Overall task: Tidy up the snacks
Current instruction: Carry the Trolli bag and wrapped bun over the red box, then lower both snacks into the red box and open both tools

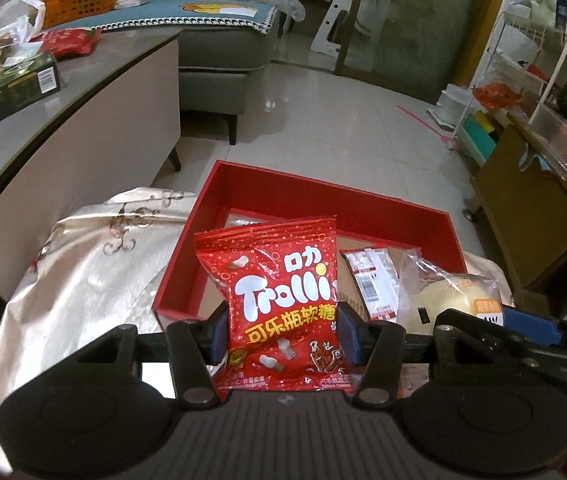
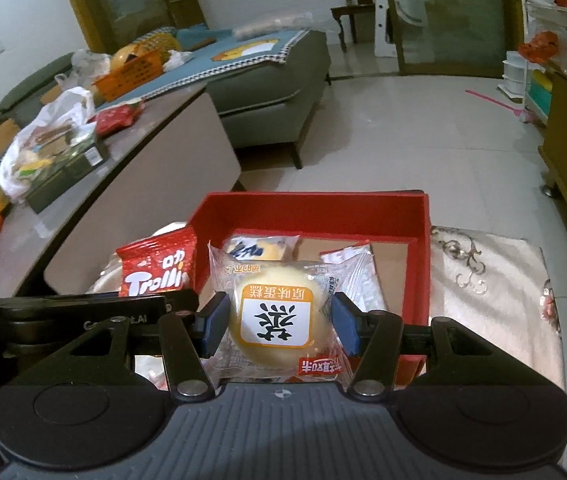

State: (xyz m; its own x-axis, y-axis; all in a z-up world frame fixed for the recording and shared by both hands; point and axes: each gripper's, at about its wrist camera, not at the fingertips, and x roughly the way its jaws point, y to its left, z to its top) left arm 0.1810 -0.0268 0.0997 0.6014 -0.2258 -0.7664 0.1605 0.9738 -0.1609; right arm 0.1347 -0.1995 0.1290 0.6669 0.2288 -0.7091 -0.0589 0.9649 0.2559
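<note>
Candy bag (image 1: 283, 300) in left hand-held gripper (image 1: 283, 334): light, crinkly, slippery. Right hand-held gripper (image 2: 279, 322) pinches the soft cake (image 2: 275, 316) by its sides, above the box (image 2: 315, 210).

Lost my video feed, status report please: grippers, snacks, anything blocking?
Left gripper shut on Trolli bag. Right gripper shut on wrapped cake. Both over red box, a few packets already inside. Nothing blocking.

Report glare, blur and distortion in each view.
Left wrist: fisheye bends the table edge; ceiling light glares off the floor tiles; Trolli bag sharp. Right wrist: dark vignetted corners; cake packet sharp, sofa softer.
</note>
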